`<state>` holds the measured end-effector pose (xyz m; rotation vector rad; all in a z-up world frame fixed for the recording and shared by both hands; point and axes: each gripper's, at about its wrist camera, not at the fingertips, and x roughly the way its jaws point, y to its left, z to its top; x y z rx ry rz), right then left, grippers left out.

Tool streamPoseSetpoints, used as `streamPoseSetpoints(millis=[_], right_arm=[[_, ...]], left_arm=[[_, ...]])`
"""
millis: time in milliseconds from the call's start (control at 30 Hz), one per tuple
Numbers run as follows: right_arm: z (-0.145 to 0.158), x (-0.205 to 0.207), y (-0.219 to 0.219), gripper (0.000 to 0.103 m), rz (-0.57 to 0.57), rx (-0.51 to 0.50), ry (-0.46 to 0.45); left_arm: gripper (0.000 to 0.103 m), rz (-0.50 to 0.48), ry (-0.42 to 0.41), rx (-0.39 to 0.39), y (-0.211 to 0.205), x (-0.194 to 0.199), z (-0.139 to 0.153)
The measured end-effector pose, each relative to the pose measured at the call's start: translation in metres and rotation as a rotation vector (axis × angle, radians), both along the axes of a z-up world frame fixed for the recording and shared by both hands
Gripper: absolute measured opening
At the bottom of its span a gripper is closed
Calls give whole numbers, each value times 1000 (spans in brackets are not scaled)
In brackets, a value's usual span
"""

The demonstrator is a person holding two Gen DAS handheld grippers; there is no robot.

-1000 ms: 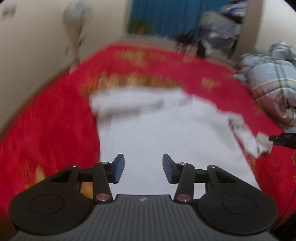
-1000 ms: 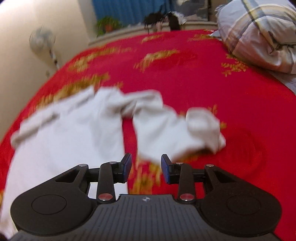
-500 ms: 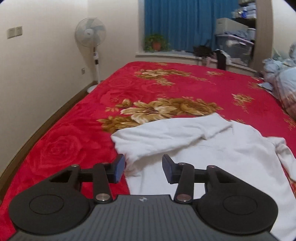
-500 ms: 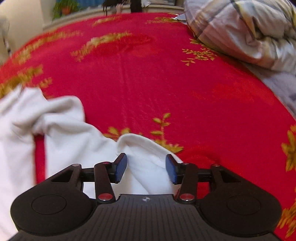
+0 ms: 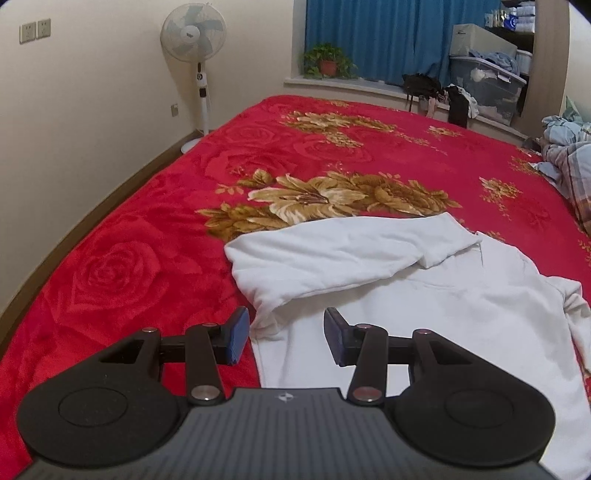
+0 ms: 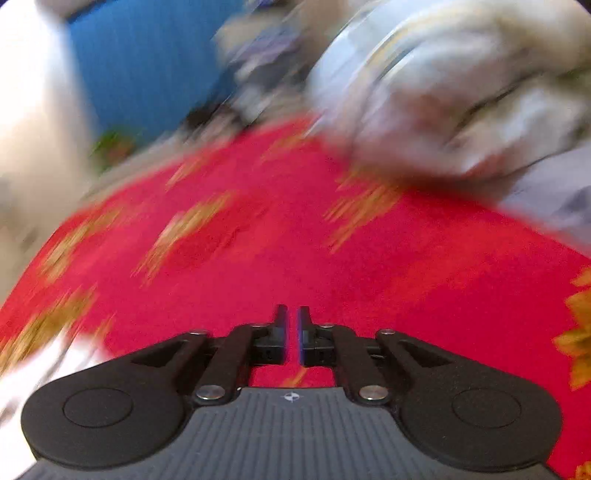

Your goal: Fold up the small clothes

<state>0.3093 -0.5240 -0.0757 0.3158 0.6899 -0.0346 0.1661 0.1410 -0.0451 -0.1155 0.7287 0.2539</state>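
Left wrist: left gripper jaws spread over the shirt edge, not pinching. Right wrist, blurred: right gripper jaws just closed almost together, empty, above bare blanket, shirt off left. Risk: a one-sided pull drags the shirt and undoes the sleeve fold.

The right gripper, jaws nearly together and empty, hangs over the blurred red bedspread.

No text is readable. The fan has a small mark on its centre, too small to read.
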Motion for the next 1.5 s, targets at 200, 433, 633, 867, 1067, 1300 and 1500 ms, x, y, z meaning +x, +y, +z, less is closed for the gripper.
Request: streamPoseSetpoints(millis=[200, 433, 633, 867, 1067, 1300, 1500], right_arm=[[-44, 8, 35, 61, 119, -184, 170], [-32, 14, 28, 1, 106, -167, 121], [51, -47, -47, 1, -287, -106, -482], [-23, -40, -130, 22, -757, -8, -24], [-29, -34, -128, 25, -616, 232, -151], [-51, 14, -105, 30, -396, 426, -63], [-65, 57, -101, 49, -462, 376, 8]], left_arm=[[50, -28, 5, -13, -10, 5, -1], [50, -41, 14, 22, -13, 4, -4], [50, -22, 17, 16, -5, 4, -5], [50, -43, 16, 17, -11, 5, -5], [50, -58, 19, 26, -18, 8, -6], [51, -55, 25, 39, -20, 9, -9], [51, -49, 39, 74, -17, 9, -16]])
